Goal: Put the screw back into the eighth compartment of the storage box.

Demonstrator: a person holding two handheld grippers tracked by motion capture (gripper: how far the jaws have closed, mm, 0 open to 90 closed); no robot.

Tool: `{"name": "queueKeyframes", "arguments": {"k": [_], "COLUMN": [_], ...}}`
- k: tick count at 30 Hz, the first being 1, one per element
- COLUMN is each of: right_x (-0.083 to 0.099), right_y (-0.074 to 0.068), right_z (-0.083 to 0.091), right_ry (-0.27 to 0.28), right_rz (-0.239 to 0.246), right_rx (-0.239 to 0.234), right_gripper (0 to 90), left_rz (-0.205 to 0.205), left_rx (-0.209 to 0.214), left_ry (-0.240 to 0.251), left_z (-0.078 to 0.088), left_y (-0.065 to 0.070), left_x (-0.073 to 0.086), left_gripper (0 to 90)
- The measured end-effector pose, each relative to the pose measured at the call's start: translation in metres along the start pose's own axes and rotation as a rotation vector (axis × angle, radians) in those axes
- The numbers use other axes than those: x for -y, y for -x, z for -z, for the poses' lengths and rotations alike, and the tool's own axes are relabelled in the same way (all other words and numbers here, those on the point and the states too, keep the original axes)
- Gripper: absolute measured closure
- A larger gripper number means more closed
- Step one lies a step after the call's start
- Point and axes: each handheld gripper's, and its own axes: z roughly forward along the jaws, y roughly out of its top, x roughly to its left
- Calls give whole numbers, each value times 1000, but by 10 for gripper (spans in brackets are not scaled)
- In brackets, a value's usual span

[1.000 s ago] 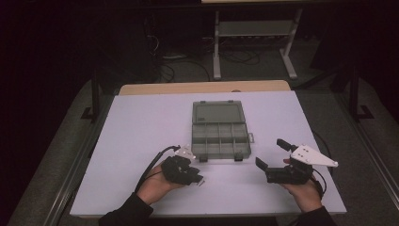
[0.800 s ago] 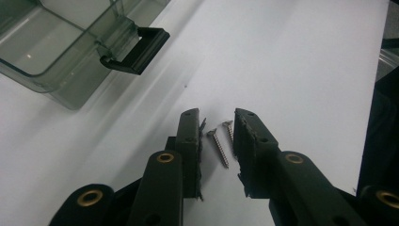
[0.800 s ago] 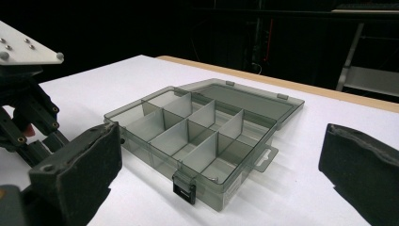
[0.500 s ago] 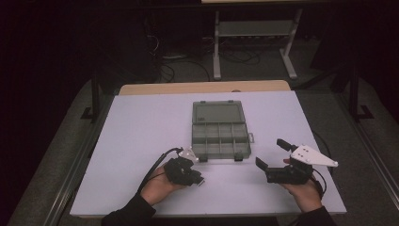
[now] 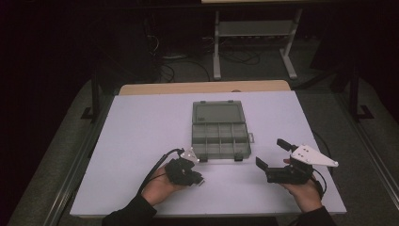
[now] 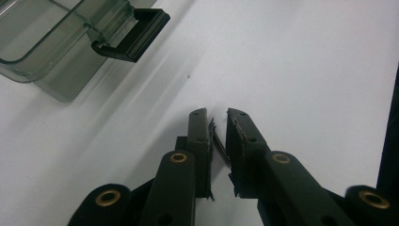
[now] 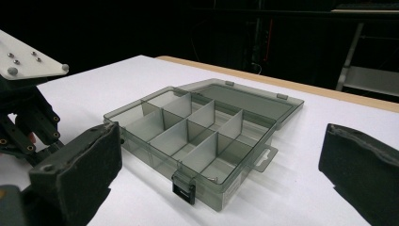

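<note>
High view: white desk carries an open compartment box at centre. Right hand-held gripper, near right of the box, jaws spread wide, nothing between. Left hand-held gripper, near left, jaws just closing on a thin screw.

The white table has a wooden strip at its far edge. Behind it, the room is dark. A grey metal shelf frame stands on the grey floor, with cables on the left of it.
</note>
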Motion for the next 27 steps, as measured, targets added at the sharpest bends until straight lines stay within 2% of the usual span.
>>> {"name": "queueKeyframes", "arguments": {"k": [9,22,24,25,27], "right_x": [0,0,0,0,0], "right_y": [0,0,0,0,0], "right_z": [0,0,0,0,0], "right_ry": [-1,-1,-2,-1,-1], "right_rz": [1,2,1,1,0], "right_rx": [0,-1,-1,-1,0], "right_gripper": [0,0,0,0,0], "left_rz": [7,23,14,37,35], "left_rx": [-9,10,16,22,28], "left_ry": [4,6,3,17,26], "left_z": [-1,0,1,2,4], "left_y": [-1,-5,-6,-5,-7], "left_x": [0,0,0,0,0], "left_gripper": [870,880,880,880,880]}}
